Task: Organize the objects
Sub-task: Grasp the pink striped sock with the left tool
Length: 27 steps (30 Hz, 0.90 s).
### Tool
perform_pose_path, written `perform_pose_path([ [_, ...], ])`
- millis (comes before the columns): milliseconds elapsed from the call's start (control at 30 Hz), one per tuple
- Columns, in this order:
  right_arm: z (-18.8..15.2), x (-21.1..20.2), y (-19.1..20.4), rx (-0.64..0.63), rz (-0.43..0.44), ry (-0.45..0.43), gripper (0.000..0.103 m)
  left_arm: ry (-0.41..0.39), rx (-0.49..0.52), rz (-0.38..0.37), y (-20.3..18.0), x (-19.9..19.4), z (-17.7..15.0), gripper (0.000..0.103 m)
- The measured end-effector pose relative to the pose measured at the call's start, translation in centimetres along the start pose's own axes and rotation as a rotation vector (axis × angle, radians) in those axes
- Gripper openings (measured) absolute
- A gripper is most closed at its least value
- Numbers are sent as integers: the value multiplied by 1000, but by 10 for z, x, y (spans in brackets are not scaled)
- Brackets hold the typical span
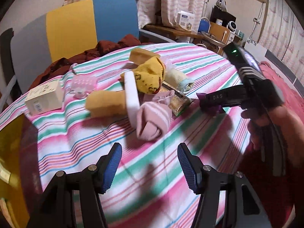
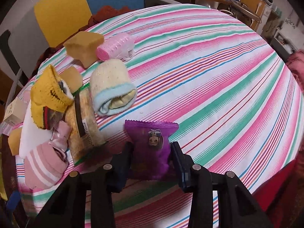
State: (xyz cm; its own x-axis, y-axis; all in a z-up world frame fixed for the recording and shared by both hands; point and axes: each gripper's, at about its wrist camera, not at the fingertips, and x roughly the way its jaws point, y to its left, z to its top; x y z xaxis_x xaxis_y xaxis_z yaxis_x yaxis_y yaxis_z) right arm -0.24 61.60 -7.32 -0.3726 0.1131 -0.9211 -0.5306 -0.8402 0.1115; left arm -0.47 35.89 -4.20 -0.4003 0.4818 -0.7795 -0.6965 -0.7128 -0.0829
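**Purple packet pinched in your right gripper, left gripper spread above the cloth**

Purple foil is what your right gripper (image 2: 152,158) clamps: a small snack packet (image 2: 152,144) sits upright between its 2 fingers, above the striped tablecloth (image 2: 218,76) and just right of the pile. In the left wrist view the same right gripper (image 1: 209,102) shows side-on with the packet's (image 1: 201,96) purple edge at its tip.

Your left gripper (image 1: 150,164) is spread wide and holds nothing; its blue pads (image 1: 114,163) hover over bare cloth (image 1: 79,142), near the rolled pink striped sock (image 1: 152,123).

Pile, left wrist view: yellow sock (image 1: 150,74) on top, white foam block (image 1: 132,96) leaning across a tan sponge (image 1: 106,102), clear snack bag (image 1: 178,102) partly under the socks, cream-and-blue sock roll (image 1: 179,79) just beside. A 2nd tan sponge (image 1: 142,55) lies behind. Cream box (image 1: 44,96) and pink plastic piece (image 1: 83,84) sit apart to the left.
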Motion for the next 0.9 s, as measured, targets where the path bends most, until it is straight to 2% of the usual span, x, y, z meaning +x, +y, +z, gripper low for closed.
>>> perform_pose_path([
  [200, 0, -1, -4, 22, 20, 1, 42, 19, -3, -2, -4, 23, 19, 62],
  [433, -6, -7, -3, 0, 4, -4, 42, 57, -29, -24, -1, 56, 26, 61],
  [467, -5, -5, -2, -2, 2, -5, 42, 58, -34, -24, 0, 59, 25, 57],
  [500, -5, -4, -1, -1, 2, -6, 42, 54, -43, -24, 3, 63, 22, 39],
  [533, -3, 0, 1, 2, 4, -6, 42, 55, -53, -36, 5, 65, 19, 31],
  [600, -2, 1, 1, 10, 10, -7, 42, 15, -64, -74, 10, 63, 9, 29],
  [733, 0, 3, 4, 11, 10, -7, 42, -37, -6, -46, 7, 51, -12, 28],
  [900, -1, 1, 4, 18, 12, -14, 41, -78, -22, -45, 14, 37, -34, 27],
])
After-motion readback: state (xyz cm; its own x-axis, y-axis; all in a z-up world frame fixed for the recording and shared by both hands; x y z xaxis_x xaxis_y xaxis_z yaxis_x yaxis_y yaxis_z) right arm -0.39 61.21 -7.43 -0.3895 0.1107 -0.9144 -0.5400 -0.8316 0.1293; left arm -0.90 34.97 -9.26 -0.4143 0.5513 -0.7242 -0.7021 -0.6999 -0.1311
